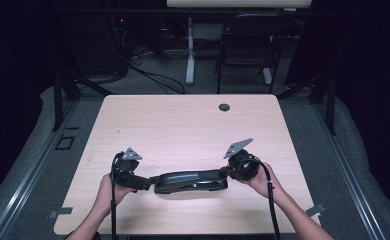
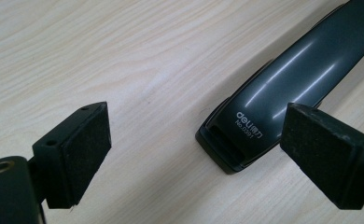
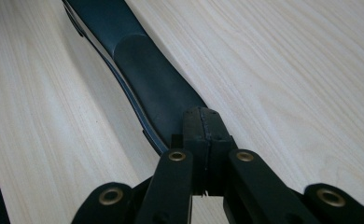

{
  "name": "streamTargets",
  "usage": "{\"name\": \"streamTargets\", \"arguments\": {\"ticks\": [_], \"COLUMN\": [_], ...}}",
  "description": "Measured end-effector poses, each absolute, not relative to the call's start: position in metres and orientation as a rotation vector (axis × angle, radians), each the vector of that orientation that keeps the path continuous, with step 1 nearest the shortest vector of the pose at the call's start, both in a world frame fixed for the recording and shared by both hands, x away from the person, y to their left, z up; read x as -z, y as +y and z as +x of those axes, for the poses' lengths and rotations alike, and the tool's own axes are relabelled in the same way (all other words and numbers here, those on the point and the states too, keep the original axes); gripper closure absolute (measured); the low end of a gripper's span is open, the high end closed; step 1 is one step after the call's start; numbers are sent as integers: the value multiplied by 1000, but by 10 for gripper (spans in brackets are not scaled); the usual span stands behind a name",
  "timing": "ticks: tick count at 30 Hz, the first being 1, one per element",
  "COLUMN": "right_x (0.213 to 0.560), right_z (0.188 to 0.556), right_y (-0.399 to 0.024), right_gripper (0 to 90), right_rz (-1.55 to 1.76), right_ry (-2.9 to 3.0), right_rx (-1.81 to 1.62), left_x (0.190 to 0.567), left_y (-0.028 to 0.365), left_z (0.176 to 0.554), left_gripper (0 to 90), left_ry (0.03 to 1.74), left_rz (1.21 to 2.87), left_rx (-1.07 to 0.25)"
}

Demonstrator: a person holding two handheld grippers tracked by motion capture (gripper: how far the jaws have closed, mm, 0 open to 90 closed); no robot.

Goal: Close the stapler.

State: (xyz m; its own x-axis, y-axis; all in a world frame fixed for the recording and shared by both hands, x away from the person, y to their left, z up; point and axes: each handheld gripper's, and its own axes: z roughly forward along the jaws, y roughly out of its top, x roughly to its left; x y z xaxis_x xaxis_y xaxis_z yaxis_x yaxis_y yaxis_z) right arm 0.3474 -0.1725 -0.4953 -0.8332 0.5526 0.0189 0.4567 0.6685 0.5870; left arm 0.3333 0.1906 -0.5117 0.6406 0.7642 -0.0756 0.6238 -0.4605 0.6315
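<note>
A long dark grey stapler (image 1: 190, 180) lies flat near the front edge of the wooden table (image 1: 183, 125), stretched left to right between the two hands. My left gripper (image 1: 140, 183) is open at its left end. In the left gripper view the stapler's labelled head (image 2: 283, 88) lies on the wood ahead of the left gripper (image 2: 199, 140), close to the right-hand pad, with no pad touching it. My right gripper (image 1: 225, 173) is at the stapler's right end. Seen from the right gripper (image 3: 207, 128), the two pads are pressed together, their tips resting over the stapler's matte rear end (image 3: 147, 74).
A round cable hole (image 1: 224, 107) sits near the table's far edge. Beyond the table stand a black chair (image 1: 248, 45) and a white desk leg (image 1: 189, 55), with cables on the floor. Bare wood stretches from the stapler to the far edge.
</note>
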Motion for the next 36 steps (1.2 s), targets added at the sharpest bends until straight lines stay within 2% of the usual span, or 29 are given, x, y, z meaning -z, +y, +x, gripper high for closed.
{"name": "streamTargets", "arguments": {"ticks": [11,23,27,36], "right_x": [477,457,450,449], "right_z": [339,334,334,333], "right_y": [-171,-176,-186,-219], "right_gripper": [900,833,731,332], "right_rz": [772,789,839,980], "right_ry": [2643,2530,2483,2380], "right_rx": [-959,-1043,-1050,-1037], "left_x": [511,510,510,510], "left_y": [191,192,192,193], "left_z": [333,333,332,333], "left_gripper": [89,89,89,90], "left_ry": [1070,1063,1068,1074], "left_rz": [2228,2224,2218,2219], "left_rx": [-287,-287,-290,-294]}}
